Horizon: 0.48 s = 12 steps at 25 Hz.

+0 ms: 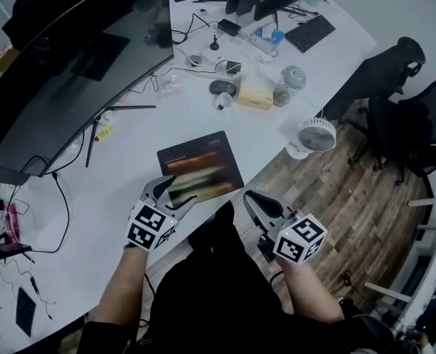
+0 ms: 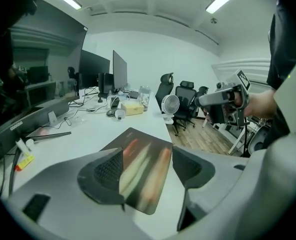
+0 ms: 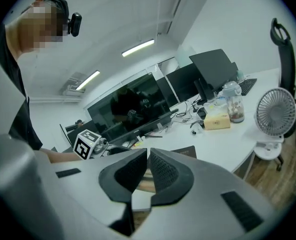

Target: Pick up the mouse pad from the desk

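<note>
Though found flat on the table (image 1: 92,198) near its front edge, judged the mouse pad (image 1: 201,169) light, thin and limp; advised pinching its near edge. Noted left tongs (image 2: 148,168) half open astride that edge, not pressing; right tongs (image 3: 148,170) closed, empty.

Readable text: none. Faint corner print on mouse pad (image 1: 201,169), too small to read. Square black-and-white markers (image 1: 145,228) on left gripper (image 1: 170,195) and right gripper (image 1: 253,200).

the print on the mouse pad (image 1: 201,169) is blurred, and the left tongs (image 1: 172,195) hide its near corner.
</note>
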### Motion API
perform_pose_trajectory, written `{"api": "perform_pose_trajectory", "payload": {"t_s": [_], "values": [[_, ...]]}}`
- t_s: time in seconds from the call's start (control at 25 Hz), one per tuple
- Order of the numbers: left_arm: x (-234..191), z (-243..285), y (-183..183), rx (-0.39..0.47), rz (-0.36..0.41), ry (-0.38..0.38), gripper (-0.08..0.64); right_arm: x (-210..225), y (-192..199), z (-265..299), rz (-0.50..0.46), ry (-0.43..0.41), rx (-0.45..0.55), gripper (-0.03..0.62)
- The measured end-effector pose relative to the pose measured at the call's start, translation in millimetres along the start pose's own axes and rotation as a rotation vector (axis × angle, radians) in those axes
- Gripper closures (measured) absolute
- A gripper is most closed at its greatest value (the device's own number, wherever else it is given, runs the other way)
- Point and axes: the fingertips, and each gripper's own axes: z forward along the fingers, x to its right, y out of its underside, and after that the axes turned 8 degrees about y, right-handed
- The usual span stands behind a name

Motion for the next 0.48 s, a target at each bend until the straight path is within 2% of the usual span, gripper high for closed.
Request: {"api": "perform_pose_trajectory", "payload": {"t_s": [0.24,0.48], "values": [[-15.9,31.0,32.8,-0.105,0.002,0.002,0.205,4.4,25.0,-0.9,0.025,0.004,-0.053,0.574],[-15.9,58.5,51.9,-0.195,0.088,0.037,0.167,11.6,31.2,-5.1,0.024,0.028,-0.073,0.574]]}}
